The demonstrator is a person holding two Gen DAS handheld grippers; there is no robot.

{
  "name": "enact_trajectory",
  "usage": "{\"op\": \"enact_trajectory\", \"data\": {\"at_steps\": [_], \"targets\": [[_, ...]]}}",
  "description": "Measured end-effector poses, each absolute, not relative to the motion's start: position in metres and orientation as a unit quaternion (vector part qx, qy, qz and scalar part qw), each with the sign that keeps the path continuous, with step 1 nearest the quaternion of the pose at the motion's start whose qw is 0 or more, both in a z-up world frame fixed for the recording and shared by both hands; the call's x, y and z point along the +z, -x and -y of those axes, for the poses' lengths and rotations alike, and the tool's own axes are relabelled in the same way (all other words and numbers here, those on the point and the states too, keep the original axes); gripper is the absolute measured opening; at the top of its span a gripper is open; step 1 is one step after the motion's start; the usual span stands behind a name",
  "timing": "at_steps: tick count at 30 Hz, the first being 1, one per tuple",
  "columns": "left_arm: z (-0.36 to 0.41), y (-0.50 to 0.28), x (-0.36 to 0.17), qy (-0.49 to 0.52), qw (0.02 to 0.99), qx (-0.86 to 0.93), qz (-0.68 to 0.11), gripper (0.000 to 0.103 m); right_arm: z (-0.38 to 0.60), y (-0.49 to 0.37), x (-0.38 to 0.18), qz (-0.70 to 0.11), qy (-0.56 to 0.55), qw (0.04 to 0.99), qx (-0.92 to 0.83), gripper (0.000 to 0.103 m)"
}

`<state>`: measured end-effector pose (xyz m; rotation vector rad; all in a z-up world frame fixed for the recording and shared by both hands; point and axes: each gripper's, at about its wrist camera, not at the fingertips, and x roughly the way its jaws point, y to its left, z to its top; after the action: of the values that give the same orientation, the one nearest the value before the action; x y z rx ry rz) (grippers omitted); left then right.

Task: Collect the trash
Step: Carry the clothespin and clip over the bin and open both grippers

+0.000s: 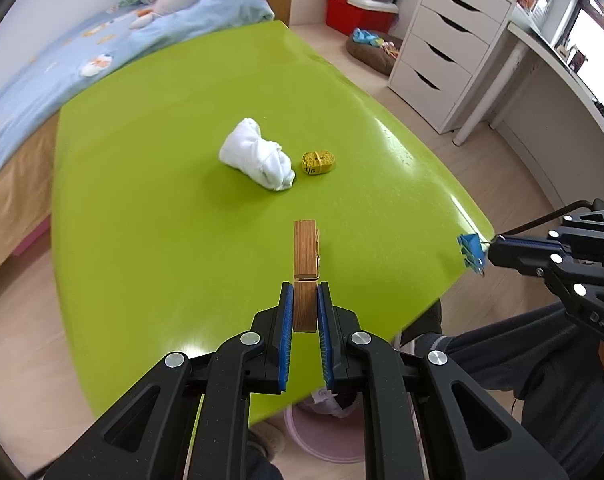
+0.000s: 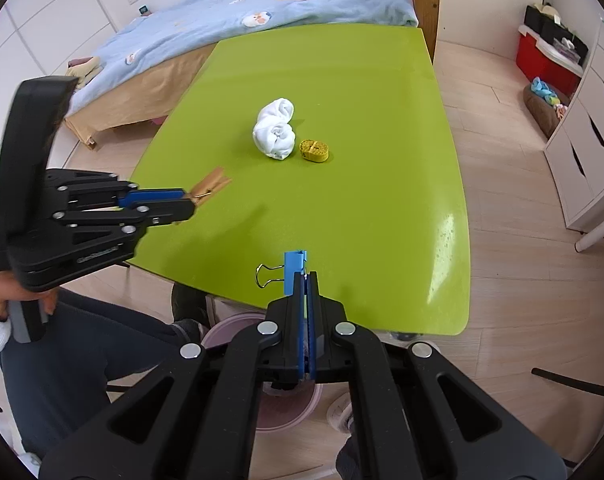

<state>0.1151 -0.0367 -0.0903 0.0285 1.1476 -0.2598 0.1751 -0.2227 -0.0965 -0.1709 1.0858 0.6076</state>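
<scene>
My left gripper (image 1: 305, 292) is shut on a wooden clothespin (image 1: 305, 256) and holds it above the near part of the green table (image 1: 162, 200); it also shows in the right wrist view (image 2: 192, 200) with the clothespin (image 2: 213, 185). My right gripper (image 2: 306, 278) is shut on a blue binder clip (image 2: 293, 268) above the table's near edge; it shows in the left wrist view (image 1: 487, 250) with the clip (image 1: 471, 250). A white rolled cloth (image 1: 258, 155) (image 2: 275, 128) and a yellow rolled tape measure (image 1: 318, 162) (image 2: 314, 150) lie mid-table.
A pink bin (image 2: 238, 326) (image 1: 322, 436) stands on the floor under the table's near edge, by the person's legs. A bed (image 2: 222, 12) lies beyond the table. White drawers (image 1: 446, 40) and a desk stand at the right.
</scene>
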Motion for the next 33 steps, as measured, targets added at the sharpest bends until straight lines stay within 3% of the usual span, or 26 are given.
{"op": "enact_trajectory", "data": {"at_steps": [28,33], "targets": [[0.039,0.028,-0.058,0.020,0.858,-0.107,-0.502,0.012,0.210,-0.062,-0.113,-0.516,0.100,0.776,0.350,0.001],[0.038,0.036,-0.060,0.027,0.857,-0.104,-0.503,0.012,0.206,-0.060,-0.117,-0.519,0.106,0.772,0.350,0.008]]}}
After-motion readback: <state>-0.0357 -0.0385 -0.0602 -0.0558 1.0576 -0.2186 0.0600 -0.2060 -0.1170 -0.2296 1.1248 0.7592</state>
